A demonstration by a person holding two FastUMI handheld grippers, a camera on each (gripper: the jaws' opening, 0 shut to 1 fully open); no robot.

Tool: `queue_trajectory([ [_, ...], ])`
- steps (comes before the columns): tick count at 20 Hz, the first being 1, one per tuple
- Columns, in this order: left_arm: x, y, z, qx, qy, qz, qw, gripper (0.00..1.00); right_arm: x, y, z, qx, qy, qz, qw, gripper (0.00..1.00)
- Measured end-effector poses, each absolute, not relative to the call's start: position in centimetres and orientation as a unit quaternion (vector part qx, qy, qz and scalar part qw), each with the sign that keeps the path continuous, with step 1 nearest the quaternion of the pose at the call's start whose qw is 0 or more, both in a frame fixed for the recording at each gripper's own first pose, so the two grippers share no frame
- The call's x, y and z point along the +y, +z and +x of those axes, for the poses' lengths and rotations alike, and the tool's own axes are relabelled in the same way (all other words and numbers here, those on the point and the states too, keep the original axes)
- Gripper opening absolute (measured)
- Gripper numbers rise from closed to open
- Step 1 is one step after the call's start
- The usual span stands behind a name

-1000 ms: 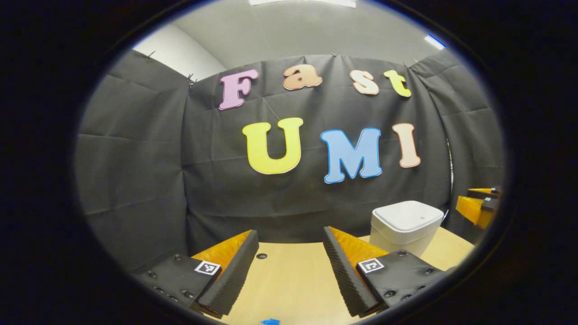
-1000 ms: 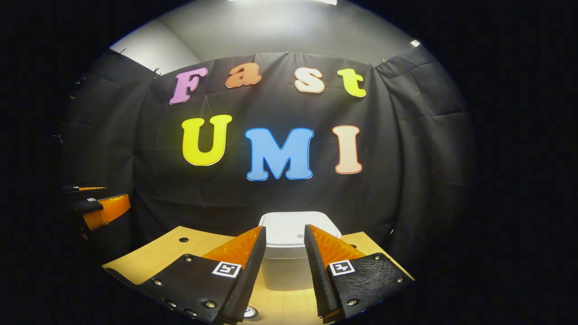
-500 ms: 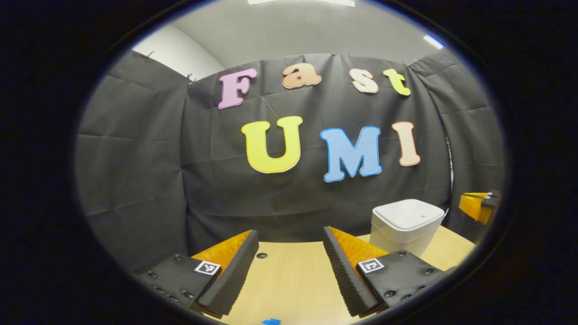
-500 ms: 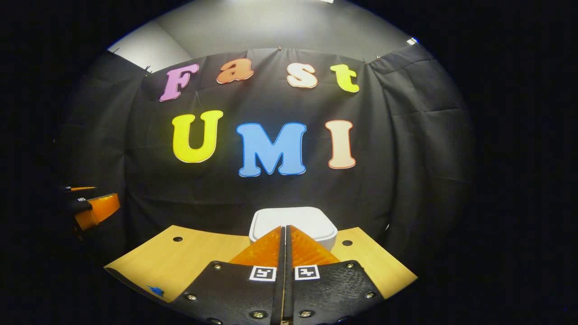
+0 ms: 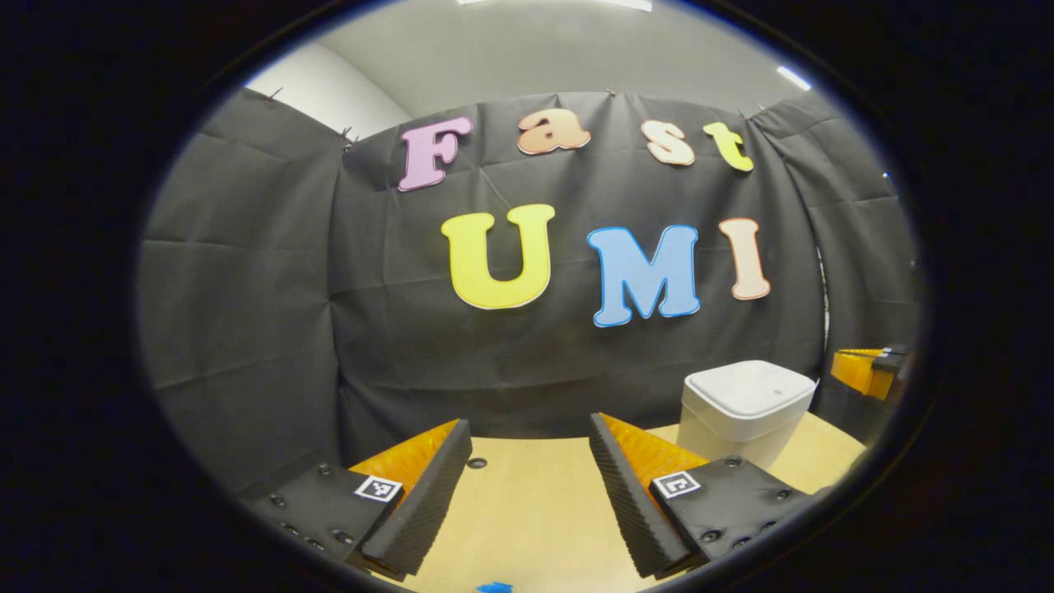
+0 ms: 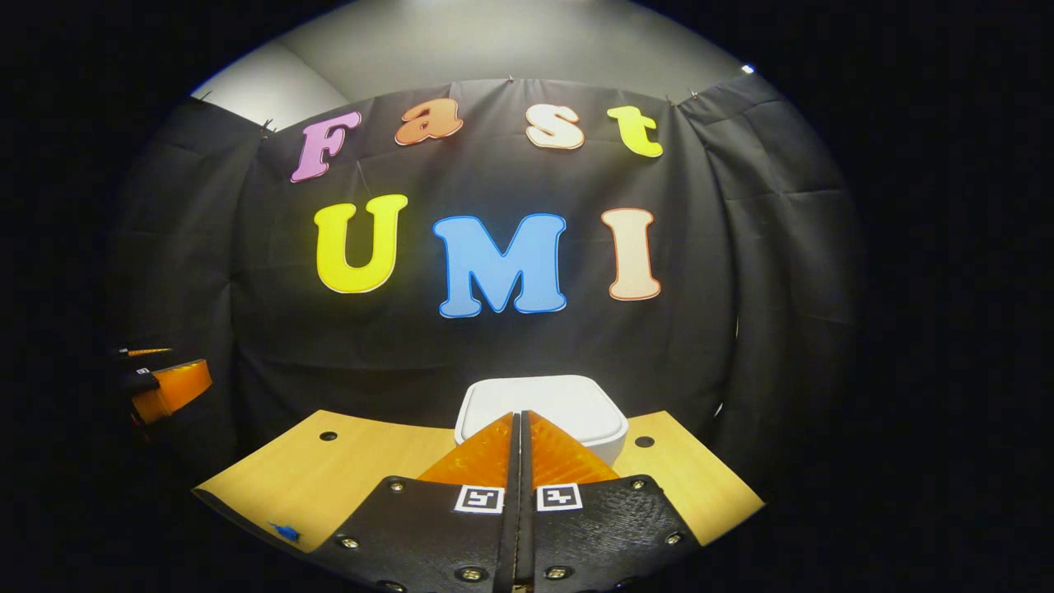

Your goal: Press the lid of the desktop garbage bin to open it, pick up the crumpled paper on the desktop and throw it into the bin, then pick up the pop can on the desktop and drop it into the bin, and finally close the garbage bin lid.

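Observation:
The white desktop bin (image 6: 568, 409) stands on the wooden table (image 6: 329, 473) by the black back wall, its lid down. My right gripper (image 6: 520, 414) is shut with nothing between its fingers, and its tips hover over the near edge of the lid; I cannot tell whether they touch. In the left gripper view the bin (image 5: 745, 403) stands to the right. My left gripper (image 5: 529, 422) is open and empty over bare tabletop. The right gripper (image 5: 869, 371) shows beside the bin at the far right edge.
The table (image 5: 527, 511) has small round holes (image 6: 328, 435) near its back edge. A small blue mark (image 6: 286, 531) sits near its front left edge. The left gripper (image 6: 169, 387) hangs far off to the left in the right gripper view.
The right gripper's fingers have shut together, and it now looks down on the bin lid from a little higher. The left gripper has barely moved.

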State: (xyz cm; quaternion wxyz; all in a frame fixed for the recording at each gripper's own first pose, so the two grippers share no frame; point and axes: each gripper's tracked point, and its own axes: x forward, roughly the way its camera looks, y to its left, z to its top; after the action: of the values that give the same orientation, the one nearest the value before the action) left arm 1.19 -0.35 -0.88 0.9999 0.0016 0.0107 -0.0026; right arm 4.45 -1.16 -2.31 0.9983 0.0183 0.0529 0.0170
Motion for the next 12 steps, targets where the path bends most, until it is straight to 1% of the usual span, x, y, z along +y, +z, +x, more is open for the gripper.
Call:
queue_trajectory([
  [7,1.2,-1.7,2.4,0.018,0.011,-0.003,1.000,0.95,-0.9,-0.4,9.7,0.031,0.025,0.002,0.999,0.01],
  [12,3.4,-2.2,3.0,0.024,0.030,-0.001,0.999,0.95,-0.5,-1.9,13.5,0.048,0.025,0.009,0.998,0.01],
])
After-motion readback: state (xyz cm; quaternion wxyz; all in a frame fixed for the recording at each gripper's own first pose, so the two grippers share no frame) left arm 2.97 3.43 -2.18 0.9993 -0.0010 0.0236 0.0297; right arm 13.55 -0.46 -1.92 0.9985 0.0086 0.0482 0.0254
